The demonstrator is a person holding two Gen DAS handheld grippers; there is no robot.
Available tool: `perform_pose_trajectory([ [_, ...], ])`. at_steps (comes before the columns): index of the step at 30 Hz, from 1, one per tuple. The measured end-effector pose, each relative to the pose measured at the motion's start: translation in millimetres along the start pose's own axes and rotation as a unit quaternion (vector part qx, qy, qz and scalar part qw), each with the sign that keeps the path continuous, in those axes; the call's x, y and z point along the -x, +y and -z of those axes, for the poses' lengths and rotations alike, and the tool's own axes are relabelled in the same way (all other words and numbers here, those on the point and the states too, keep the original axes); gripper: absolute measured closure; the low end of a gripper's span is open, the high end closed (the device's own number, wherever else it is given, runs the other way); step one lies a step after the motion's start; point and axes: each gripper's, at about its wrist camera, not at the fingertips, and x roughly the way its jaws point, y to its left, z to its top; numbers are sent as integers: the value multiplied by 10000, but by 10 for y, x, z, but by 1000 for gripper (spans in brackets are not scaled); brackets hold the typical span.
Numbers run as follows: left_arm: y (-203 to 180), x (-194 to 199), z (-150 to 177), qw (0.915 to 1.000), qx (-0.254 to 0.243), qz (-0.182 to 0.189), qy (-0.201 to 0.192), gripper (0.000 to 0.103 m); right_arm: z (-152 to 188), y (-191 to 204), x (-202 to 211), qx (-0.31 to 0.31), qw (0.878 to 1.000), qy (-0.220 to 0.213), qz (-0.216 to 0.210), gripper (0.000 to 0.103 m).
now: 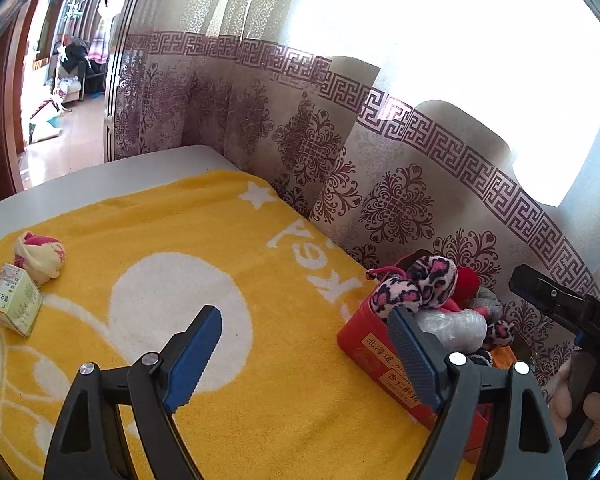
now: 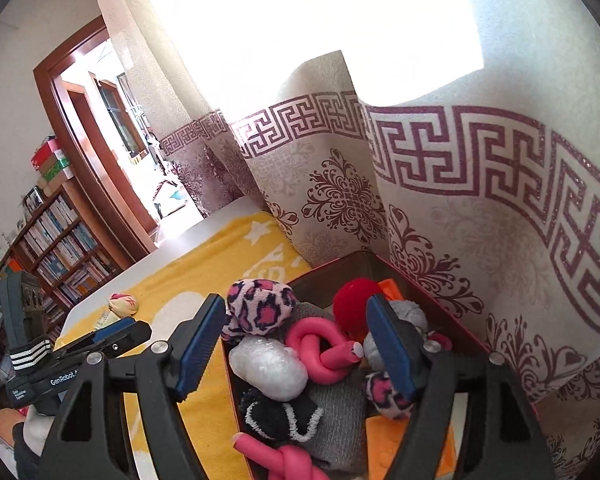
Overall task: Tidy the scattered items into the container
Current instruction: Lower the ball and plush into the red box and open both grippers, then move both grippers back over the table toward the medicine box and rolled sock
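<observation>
A red box (image 1: 374, 354) stands on the yellow towel (image 1: 228, 248) by the curtain, holding leopard-print socks (image 2: 258, 308), a red pompom (image 2: 354, 300), a pink foam curler (image 2: 326, 346), a plastic wad (image 2: 270, 364) and dark socks (image 2: 278, 414). A rolled pink-and-cream sock (image 1: 40, 258) and a small green-and-white carton (image 1: 16, 304) lie on the towel at far left. My left gripper (image 1: 306, 354) is open and empty above the towel, left of the box. My right gripper (image 2: 296, 344) is open and empty above the box.
A patterned curtain (image 1: 380, 184) hangs right behind the box and towel. The white table edge (image 1: 100, 176) runs beyond the towel. A bookshelf (image 2: 56, 240) and a wooden doorway (image 2: 84, 128) stand farther off. The right gripper (image 1: 556, 300) shows at the left view's right edge.
</observation>
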Motion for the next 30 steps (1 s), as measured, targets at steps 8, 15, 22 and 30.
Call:
perform_pose_trajectory([
  [8, 604, 378, 131, 9969, 329, -685, -179, 15, 168, 724, -273, 509, 9957, 370, -683, 23],
  [15, 1330, 751, 272, 9864, 783, -1432, -210, 15, 346, 1127, -600, 590, 9890, 862, -1045, 22],
  [22, 1782, 813, 377, 9779, 1013, -1825, -111, 15, 392, 1424, -790, 765, 9851, 1052, -1125, 23],
  [30, 2020, 620, 304, 9751, 924, -2017, -51, 15, 182, 1770, -1119, 927, 9831, 1054, -1172, 23],
])
